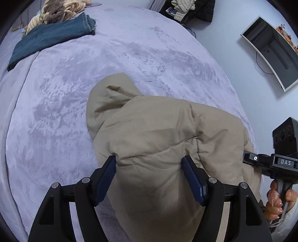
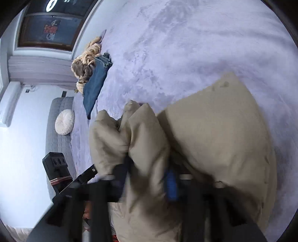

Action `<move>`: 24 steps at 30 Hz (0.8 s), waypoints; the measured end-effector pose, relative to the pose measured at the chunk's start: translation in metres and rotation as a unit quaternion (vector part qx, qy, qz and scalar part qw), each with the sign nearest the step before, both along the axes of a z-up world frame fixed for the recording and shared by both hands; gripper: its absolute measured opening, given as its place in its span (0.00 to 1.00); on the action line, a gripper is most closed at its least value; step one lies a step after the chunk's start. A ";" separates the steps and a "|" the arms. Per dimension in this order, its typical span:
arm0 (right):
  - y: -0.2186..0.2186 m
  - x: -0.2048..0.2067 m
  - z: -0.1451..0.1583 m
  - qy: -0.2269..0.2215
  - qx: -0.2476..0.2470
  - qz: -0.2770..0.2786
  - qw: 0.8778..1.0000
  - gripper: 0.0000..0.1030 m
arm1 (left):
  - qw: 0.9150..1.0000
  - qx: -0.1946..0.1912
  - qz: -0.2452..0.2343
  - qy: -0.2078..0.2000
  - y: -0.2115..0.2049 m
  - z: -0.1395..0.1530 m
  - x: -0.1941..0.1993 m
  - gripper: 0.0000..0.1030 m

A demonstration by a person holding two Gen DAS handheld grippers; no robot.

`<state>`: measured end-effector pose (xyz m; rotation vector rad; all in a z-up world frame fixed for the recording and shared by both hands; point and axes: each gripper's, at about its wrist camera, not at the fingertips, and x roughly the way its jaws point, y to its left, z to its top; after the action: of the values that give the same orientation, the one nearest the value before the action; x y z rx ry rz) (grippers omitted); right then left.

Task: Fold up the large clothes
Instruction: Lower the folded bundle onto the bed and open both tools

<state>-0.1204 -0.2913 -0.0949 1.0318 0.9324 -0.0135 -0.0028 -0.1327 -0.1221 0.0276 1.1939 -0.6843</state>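
A beige puffy hooded jacket (image 1: pixel 158 134) lies bunched on a lilac plush bedspread (image 1: pixel 93 74). My left gripper (image 1: pixel 149 162) has its blue-padded fingers wide apart on either side of a thick fold of the jacket, pressing its sides. My right gripper (image 2: pixel 149 167) is closed on a puffy fold of the same jacket (image 2: pixel 214 130); the right wrist view is blurred and fabric hides most of the fingers. The right gripper also shows in the left wrist view (image 1: pixel 270 163) at the jacket's right edge, held by a hand.
Folded blue jeans (image 1: pixel 48 37) and a tan knitted blanket (image 1: pixel 59 11) lie at the far left of the bed. Dark clothes (image 1: pixel 186 9) are piled at the far edge. A monitor (image 1: pixel 270 50) hangs on the wall at right. A round white cushion (image 2: pixel 64 122) sits on a grey couch.
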 end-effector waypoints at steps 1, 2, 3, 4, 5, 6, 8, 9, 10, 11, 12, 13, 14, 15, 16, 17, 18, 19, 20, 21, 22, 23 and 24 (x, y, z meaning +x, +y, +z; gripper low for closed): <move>0.000 0.002 0.008 -0.003 -0.038 0.009 0.999 0.07 | 1.000 0.003 -0.007 -0.009 -0.010 0.002 -0.002 0.70; -0.002 -0.002 0.014 0.005 -0.081 0.014 0.997 0.07 | 1.000 0.003 -0.015 -0.017 -0.023 0.002 -0.003 0.70; -0.009 -0.008 0.012 0.024 -0.115 0.015 0.993 0.06 | 0.999 0.003 -0.024 -0.021 -0.035 0.001 -0.004 0.70; -0.018 -0.013 0.004 0.044 -0.127 0.012 0.991 0.06 | 0.999 0.005 -0.033 -0.027 -0.049 0.000 -0.006 0.70; -0.031 -0.021 -0.007 0.058 -0.124 0.003 0.991 0.06 | 0.998 0.008 -0.042 -0.036 -0.062 -0.001 -0.009 0.70; -0.045 -0.031 -0.018 0.068 -0.116 -0.012 0.991 0.06 | 0.997 0.014 -0.054 -0.049 -0.077 -0.003 -0.012 0.70; -0.065 -0.043 -0.033 0.077 -0.105 -0.036 0.991 0.06 | 0.994 0.035 -0.075 -0.073 -0.102 -0.008 -0.017 0.70; -0.075 -0.045 -0.041 0.077 -0.088 -0.047 0.992 0.07 | 0.993 0.048 -0.076 -0.080 -0.110 -0.011 -0.017 0.71; -0.081 -0.046 -0.045 0.077 -0.073 -0.058 0.993 0.07 | 0.992 0.055 -0.074 -0.081 -0.114 -0.014 -0.017 0.73; -0.086 -0.047 -0.044 0.079 -0.064 -0.065 0.993 0.07 | 0.992 0.059 -0.074 -0.082 -0.115 -0.015 -0.017 0.73; -0.088 -0.050 -0.039 0.084 -0.063 -0.067 0.992 0.09 | 0.992 0.061 -0.076 -0.085 -0.114 -0.015 -0.018 0.73; -0.087 -0.053 -0.031 0.087 -0.069 -0.066 0.992 0.11 | 0.991 0.062 -0.078 -0.089 -0.111 -0.015 -0.019 0.73; -0.085 -0.055 -0.022 0.085 -0.078 -0.062 0.991 0.15 | 0.991 0.064 -0.078 -0.092 -0.108 -0.016 -0.021 0.74; -0.081 -0.062 -0.010 0.083 -0.091 -0.056 0.991 0.15 | 0.991 0.066 -0.076 -0.093 -0.105 -0.017 -0.021 0.75; -0.077 -0.070 0.004 0.077 -0.104 -0.049 0.990 0.15 | 0.991 0.066 -0.074 -0.091 -0.102 -0.018 -0.020 0.75; -0.072 -0.073 0.012 0.070 -0.112 -0.044 0.990 0.15 | 0.991 0.067 -0.071 -0.089 -0.101 -0.018 -0.019 0.75; -0.065 -0.084 0.026 0.054 -0.113 -0.035 0.991 0.15 | 0.991 0.070 -0.070 -0.087 -0.100 -0.018 -0.019 0.75; -0.058 -0.095 0.035 0.044 -0.109 -0.026 0.993 0.15 | 0.991 0.075 -0.069 -0.085 -0.101 -0.015 -0.018 0.75; -0.051 -0.102 0.042 0.039 -0.107 -0.013 0.993 0.15 | 0.991 0.081 -0.067 -0.082 -0.102 -0.011 -0.017 0.75; -0.043 -0.108 0.047 0.041 -0.110 -0.001 0.993 0.15 | 0.992 0.079 -0.064 -0.079 -0.103 -0.005 -0.016 0.75; -0.034 -0.113 0.051 0.043 -0.110 0.012 0.993 0.15 | 0.993 0.068 -0.062 -0.078 -0.103 0.002 -0.015 0.75; -0.029 -0.117 0.052 0.040 -0.103 0.020 0.994 0.15 | 0.993 0.057 -0.062 -0.080 -0.104 0.008 -0.014 0.75; -0.023 -0.119 0.050 0.038 -0.093 0.027 0.995 0.15 | 0.993 0.049 -0.063 -0.082 -0.106 0.012 -0.013 0.75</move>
<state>-0.2393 -0.3139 -0.0446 0.8384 1.0080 -0.0925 -0.0163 -0.2385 -0.1097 0.2396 1.0722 -0.7183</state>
